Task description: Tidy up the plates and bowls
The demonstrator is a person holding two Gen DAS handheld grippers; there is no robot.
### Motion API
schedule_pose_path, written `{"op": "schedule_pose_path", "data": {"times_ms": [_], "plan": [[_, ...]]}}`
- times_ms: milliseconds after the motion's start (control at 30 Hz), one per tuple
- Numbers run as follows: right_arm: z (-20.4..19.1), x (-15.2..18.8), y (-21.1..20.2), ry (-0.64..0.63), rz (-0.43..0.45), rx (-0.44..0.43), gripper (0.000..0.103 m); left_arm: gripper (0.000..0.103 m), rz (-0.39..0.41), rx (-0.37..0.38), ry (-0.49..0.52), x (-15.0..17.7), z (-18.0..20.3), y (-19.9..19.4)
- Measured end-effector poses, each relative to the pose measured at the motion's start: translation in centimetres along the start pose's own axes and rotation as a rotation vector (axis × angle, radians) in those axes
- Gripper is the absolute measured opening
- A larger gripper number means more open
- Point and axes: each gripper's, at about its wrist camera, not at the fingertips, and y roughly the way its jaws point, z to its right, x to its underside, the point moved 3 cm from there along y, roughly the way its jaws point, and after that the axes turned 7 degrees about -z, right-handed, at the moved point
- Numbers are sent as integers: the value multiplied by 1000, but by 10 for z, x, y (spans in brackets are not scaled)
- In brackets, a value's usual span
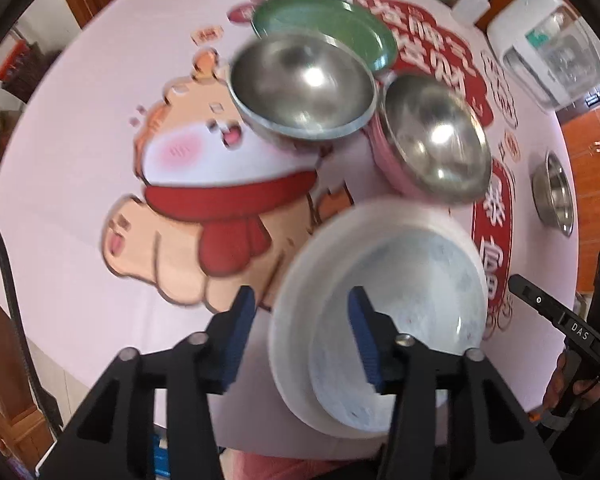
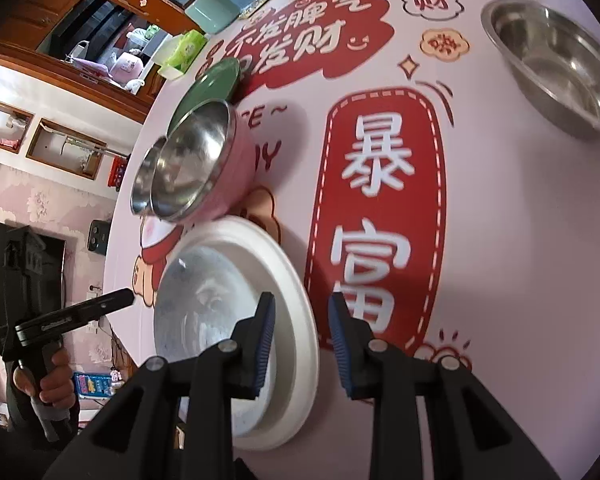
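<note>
Over the white plate (image 1: 380, 312) both claws, left claw (image 1: 300, 336) and right claw (image 2: 300, 344), gape empty (plate just placed?); next: grab the lone steel bowl (image 2: 556, 64).

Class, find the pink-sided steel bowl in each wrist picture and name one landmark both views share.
Left wrist: pink-sided steel bowl sits right of centre, above the white plate.
Right wrist: the bowl is left of centre, again above the plate.
Shared landmark: green plate behind the bowls.
</note>
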Motion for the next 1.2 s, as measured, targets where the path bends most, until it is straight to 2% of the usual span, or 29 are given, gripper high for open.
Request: {"op": "schedule_pose_path", "data": {"times_ms": [133,233,300,367,433,567,633,700,1200], "plan": [[-1,-14,1,3,23,11,28,55,72,-45,-7,-13,-11,-16],[-4,-27,2,11,58,26,29,66,146,-95,-4,-23,-22,-24],[-7,-36,1,17,87,42,31,66,179,-114,1,-31,-28,-27],[-12,-43,0,16,105,61,41,66,206,-119,6,-40,-35,-31],[-18,-49,0,15,119,67,47,67,223,-130,14,-49,-39,-31],[-31,-61,1,9,141,83,52,69,258,-148,36,-70,-52,-36],[-38,-65,2,7,151,93,53,75,265,-158,53,-82,-58,-36],[-45,-71,2,14,164,98,59,81,263,-157,76,-93,-62,-35],[-84,-118,3,125,268,125,62,82,194,-71,188,-179,-81,-20]]}}
